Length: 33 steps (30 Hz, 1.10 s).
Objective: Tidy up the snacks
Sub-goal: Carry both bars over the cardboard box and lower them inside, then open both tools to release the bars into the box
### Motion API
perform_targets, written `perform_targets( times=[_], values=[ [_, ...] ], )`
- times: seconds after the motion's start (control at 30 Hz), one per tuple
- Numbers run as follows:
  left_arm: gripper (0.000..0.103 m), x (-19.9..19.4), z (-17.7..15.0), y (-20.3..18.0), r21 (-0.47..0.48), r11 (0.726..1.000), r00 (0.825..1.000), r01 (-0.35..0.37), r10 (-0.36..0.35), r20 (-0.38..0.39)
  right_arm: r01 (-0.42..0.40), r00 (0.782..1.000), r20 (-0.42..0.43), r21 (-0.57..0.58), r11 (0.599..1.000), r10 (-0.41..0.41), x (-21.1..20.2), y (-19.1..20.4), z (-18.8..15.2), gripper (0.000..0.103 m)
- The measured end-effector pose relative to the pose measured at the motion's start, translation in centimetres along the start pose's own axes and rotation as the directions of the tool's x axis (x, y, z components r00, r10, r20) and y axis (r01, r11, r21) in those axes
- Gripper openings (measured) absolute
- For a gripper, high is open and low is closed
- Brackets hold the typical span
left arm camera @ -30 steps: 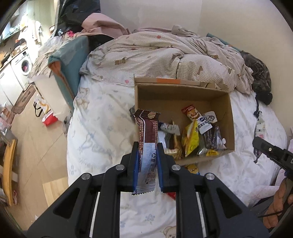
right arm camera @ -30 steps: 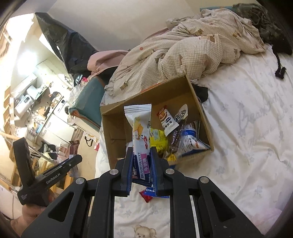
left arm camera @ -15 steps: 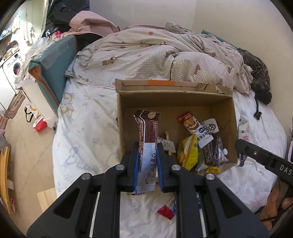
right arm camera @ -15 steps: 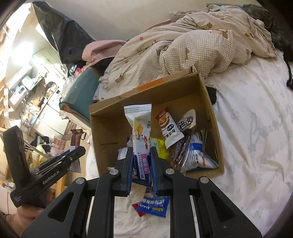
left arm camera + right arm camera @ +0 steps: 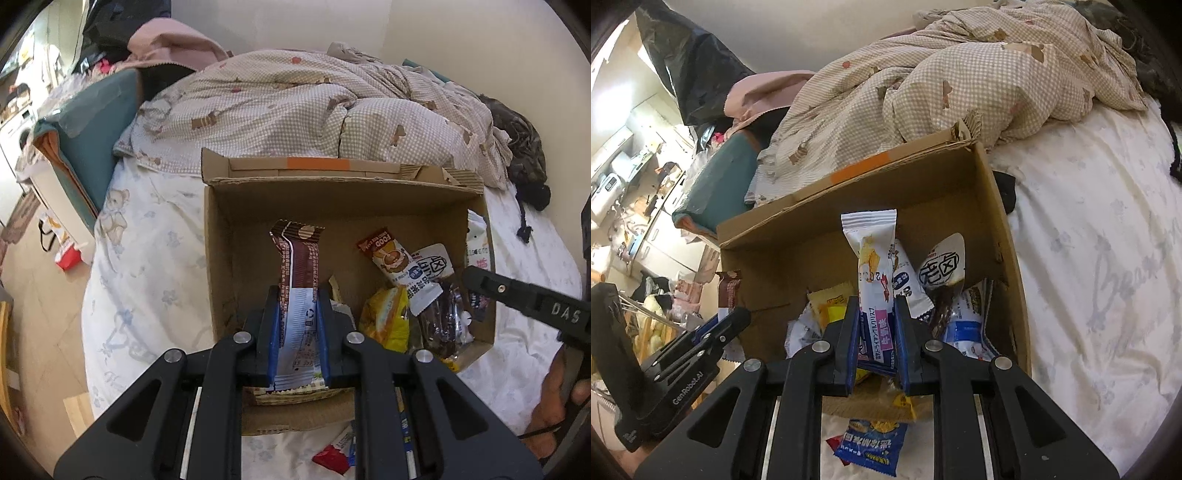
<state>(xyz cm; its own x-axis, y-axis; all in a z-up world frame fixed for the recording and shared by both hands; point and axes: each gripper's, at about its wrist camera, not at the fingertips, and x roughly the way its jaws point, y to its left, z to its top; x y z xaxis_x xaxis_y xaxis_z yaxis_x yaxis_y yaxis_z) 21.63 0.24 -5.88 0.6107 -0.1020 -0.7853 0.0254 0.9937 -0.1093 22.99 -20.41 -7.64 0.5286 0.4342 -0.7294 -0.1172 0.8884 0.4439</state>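
snacks [image 5: 384, 317] in box [image 5: 221, 258] partly hidden behind left hand-held gripper [image 5: 297, 328].

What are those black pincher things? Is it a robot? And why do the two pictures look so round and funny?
No robot. A person holds one black claw in each hand, and a small round-lens camera on each claw makes the pictures curve. One picture looks along the left claw, which pinches a brown snack bar. The other looks along the right claw, which pinches a white snack bar. Both hang over a cardboard box on a bed sheet. Inside lie more snacks, like a yellow packet. A blue packet lies outside on the sheet.
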Motion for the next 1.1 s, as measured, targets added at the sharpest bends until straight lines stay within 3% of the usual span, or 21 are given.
perform_targets(
  times=[0.57, 0.63, 0.73, 0.8, 0.83, 0.87, 0.9, 0.93, 0.97, 1.1],
  values=[
    [0.018, -0.2, -0.2, -0.3, -0.001, 1.0, 1.0, 0.01, -0.01, 0.011, 0.007, 1.0, -0.001, -0.012, 1.0, -0.007, 0.6, 0.3, 0.0, 0.019],
    [0.024, -0.5, -0.3, -0.5, 0.007, 1.0, 1.0, 0.004, -0.004, 0.02, 0.004, 1.0, 0.0, -0.008, 1.0, -0.004, 0.7, 0.3, 0.2, 0.019],
    [0.046, -0.9, -0.3, -0.6, 0.007, 1.0, 0.999, -0.021, 0.02, 0.044, -0.006, 1.0, 0.006, 0.015, 1.0, 0.006, 0.5, 0.0, 0.2, 0.022],
    [0.07, -1.3, -0.1, -0.6, 0.003, 1.0, 0.998, -0.027, 0.027, 0.057, -0.023, 1.0, 0.017, 0.038, 0.999, 0.023, 0.2, -0.3, 0.3, 0.022],
    [0.076, -1.4, -0.1, -0.7, 0.003, 0.999, 0.998, -0.034, 0.033, 0.062, -0.029, 0.999, 0.017, 0.043, 0.999, 0.029, 0.2, -0.3, 0.4, 0.023],
    [0.083, -1.6, 0.0, -0.7, 0.002, 0.999, 0.997, -0.038, 0.038, 0.068, -0.037, 0.999, 0.014, 0.05, 0.998, 0.037, 0.2, -0.4, 0.4, 0.029],
    [0.083, -1.7, 0.0, -0.7, 0.003, 0.999, 0.997, -0.034, 0.034, 0.076, -0.045, 0.999, 0.011, 0.062, 0.997, 0.044, 0.2, -0.5, 0.4, 0.036],
    [0.083, -1.9, 0.0, -0.8, 0.009, 1.0, 0.997, -0.021, 0.02, 0.081, -0.057, 0.998, 0.011, 0.078, 0.995, 0.056, 0.2, -0.7, 0.4, 0.06],
    [0.083, -1.9, 0.0, -0.8, 0.015, 1.0, 0.997, -0.014, 0.013, 0.079, -0.063, 0.998, 0.022, 0.09, 0.994, 0.062, 0.0, -0.8, 0.3, 0.075],
    [0.083, -2.0, -0.2, -1.4, 0.041, 0.999, 0.997, -0.018, 0.015, 0.077, -0.059, 0.998, 0.035, 0.077, 0.995, 0.056, -0.3, -0.5, 0.3, 0.075]
  ],
)
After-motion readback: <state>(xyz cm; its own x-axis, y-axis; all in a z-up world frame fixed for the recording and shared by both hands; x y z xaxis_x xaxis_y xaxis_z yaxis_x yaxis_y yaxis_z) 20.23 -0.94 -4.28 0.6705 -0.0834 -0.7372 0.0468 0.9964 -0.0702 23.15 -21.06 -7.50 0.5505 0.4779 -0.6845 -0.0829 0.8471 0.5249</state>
